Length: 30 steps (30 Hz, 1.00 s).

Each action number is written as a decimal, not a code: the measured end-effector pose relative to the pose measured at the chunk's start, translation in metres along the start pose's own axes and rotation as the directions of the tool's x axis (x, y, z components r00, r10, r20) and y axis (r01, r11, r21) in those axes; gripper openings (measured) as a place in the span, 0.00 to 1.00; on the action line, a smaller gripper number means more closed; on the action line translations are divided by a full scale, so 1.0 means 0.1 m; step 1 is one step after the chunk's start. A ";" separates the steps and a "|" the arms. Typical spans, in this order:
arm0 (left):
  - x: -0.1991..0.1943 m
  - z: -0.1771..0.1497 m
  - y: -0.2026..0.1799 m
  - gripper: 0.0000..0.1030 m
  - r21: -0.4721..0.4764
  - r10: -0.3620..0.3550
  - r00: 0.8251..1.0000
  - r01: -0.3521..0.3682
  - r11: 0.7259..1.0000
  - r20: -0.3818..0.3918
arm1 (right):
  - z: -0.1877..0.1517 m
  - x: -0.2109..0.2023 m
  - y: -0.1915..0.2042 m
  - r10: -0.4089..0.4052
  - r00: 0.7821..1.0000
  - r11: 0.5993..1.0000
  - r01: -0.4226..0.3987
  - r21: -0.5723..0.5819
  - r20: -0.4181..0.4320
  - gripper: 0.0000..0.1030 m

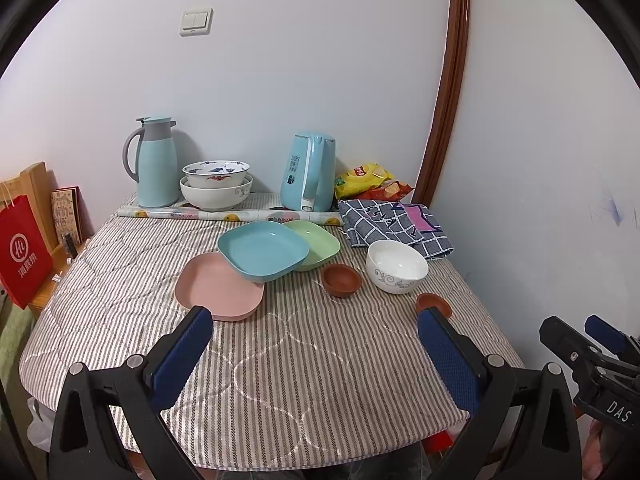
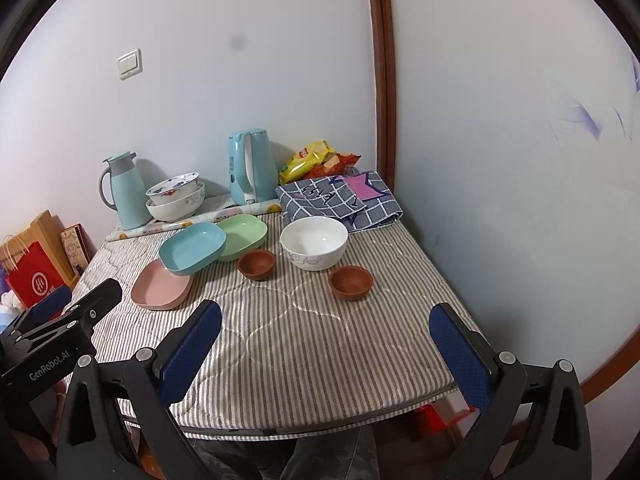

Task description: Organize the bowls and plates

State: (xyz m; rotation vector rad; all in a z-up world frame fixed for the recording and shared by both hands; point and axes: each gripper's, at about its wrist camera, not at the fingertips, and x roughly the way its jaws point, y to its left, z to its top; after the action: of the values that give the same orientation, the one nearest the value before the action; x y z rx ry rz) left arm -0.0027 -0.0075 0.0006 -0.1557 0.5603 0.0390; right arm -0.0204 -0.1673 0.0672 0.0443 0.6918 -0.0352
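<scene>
A table [image 1: 280, 360] under a striped quilted cover stands in a room corner. Far left, against the wall, a blue jug [image 1: 154, 164] stands beside two stacked patterned bowls [image 1: 216, 184]; a blue kettle [image 1: 308, 172] and snack bags [image 1: 368, 180] lie farther right, with a checked cloth [image 1: 396, 228] folded near the right wall. At the table's centre, a pink plate [image 1: 218, 288] lies flat; a blue plate [image 1: 262, 250] rests tilted on its far edge and on a green plate [image 1: 316, 244] to the right. Next come a small brown bowl [image 1: 342, 280], a white bowl [image 1: 396, 266], and a second brown bowl [image 2: 351, 282] nearer the front. The left gripper [image 1: 316, 328] and the right gripper [image 2: 326, 324] hover above the near table edge, each with jaws wide apart and holding nothing.
</scene>
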 end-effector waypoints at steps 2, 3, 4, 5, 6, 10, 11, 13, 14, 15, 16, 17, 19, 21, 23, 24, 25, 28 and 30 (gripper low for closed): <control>0.00 0.00 0.00 1.00 0.001 -0.001 1.000 0.001 1.000 0.000 | 0.01 0.00 0.00 0.002 1.000 1.000 -0.002 0.002 0.001 1.00; 0.00 0.00 0.01 1.00 0.001 -0.001 1.000 0.001 1.000 0.000 | 0.00 0.00 0.00 0.003 1.000 1.000 -0.003 0.003 0.002 1.00; 0.00 0.00 0.00 1.00 0.000 -0.001 1.000 0.001 1.000 0.000 | 0.01 0.00 0.00 0.002 1.000 1.000 -0.002 0.003 0.002 1.00; 0.00 0.00 0.01 1.00 0.000 0.000 1.000 0.000 1.000 0.000 | 0.00 -0.01 0.00 0.002 1.000 1.000 -0.002 0.002 0.003 1.00; 0.00 0.00 0.01 1.00 -0.001 0.000 1.000 0.000 1.000 0.000 | 0.00 -0.01 0.00 0.002 1.000 1.000 -0.002 0.003 0.003 1.00; -0.01 0.00 0.01 1.00 -0.002 0.000 1.000 0.000 1.000 0.001 | 0.00 -0.01 0.01 0.001 1.000 1.000 -0.001 0.003 0.003 1.00; -0.01 0.00 0.01 1.00 -0.001 0.000 1.000 0.000 1.000 0.001 | 0.00 -0.01 0.00 0.001 1.000 1.000 -0.001 0.003 0.003 1.00; -0.01 0.00 0.02 1.00 0.000 0.001 1.000 -0.001 1.000 0.001 | 0.00 -0.01 0.00 0.000 1.000 1.000 0.000 0.003 0.003 1.00; -0.01 0.00 0.02 1.00 0.001 0.001 1.000 -0.001 1.000 0.002 | 0.00 -0.01 0.00 0.000 1.000 1.000 0.000 0.004 0.002 1.00; -0.01 0.00 0.02 1.00 0.000 0.001 1.000 -0.001 1.000 0.002 | 0.00 0.00 0.00 0.001 1.000 1.000 -0.001 0.005 0.002 1.00; -0.01 0.00 0.02 1.00 0.000 0.002 1.000 -0.002 1.000 0.002 | -0.01 -0.01 0.00 0.000 1.000 1.000 0.000 0.004 0.002 1.00; -0.02 0.01 0.02 1.00 0.001 0.001 1.000 -0.001 1.000 0.002 | 0.00 0.00 0.00 -0.001 1.000 1.000 0.001 0.004 0.002 1.00; -0.01 0.01 0.03 1.00 0.002 0.001 1.000 -0.001 1.000 0.001 | 0.00 0.00 -0.01 -0.001 1.000 1.000 0.001 0.006 0.003 1.00; -0.02 0.02 0.03 1.00 0.003 0.002 1.000 -0.002 1.000 0.002 | -0.01 0.00 -0.02 -0.002 1.000 1.000 0.002 0.007 0.003 1.00; -0.02 0.02 0.02 1.00 0.005 0.003 1.000 -0.003 1.000 0.004 | -0.01 0.00 -0.02 -0.001 1.000 1.000 0.001 0.007 0.003 1.00; -0.02 0.02 0.02 1.00 0.006 0.004 1.000 -0.004 1.000 0.003 | 0.00 0.00 -0.01 -0.001 1.000 1.000 0.001 0.006 0.003 1.00; -0.02 0.02 0.02 1.00 0.006 0.004 1.000 -0.004 1.000 0.002 | -0.01 -0.01 -0.01 -0.003 1.000 1.000 0.003 0.007 0.003 1.00; -0.02 0.03 0.03 1.00 0.006 0.004 1.000 -0.004 1.000 0.002 | -0.01 -0.02 -0.01 -0.001 1.000 1.000 0.001 0.007 0.005 1.00; -0.02 0.03 0.03 1.00 0.007 0.003 1.000 -0.003 1.000 0.002 | -0.01 -0.02 -0.01 -0.001 1.000 1.000 0.001 0.006 0.007 1.00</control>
State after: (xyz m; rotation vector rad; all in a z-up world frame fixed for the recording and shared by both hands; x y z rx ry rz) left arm -0.0031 -0.0044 0.0041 -0.1485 0.5583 0.0398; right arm -0.0227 -0.1680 0.0678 0.0495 0.6850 -0.0382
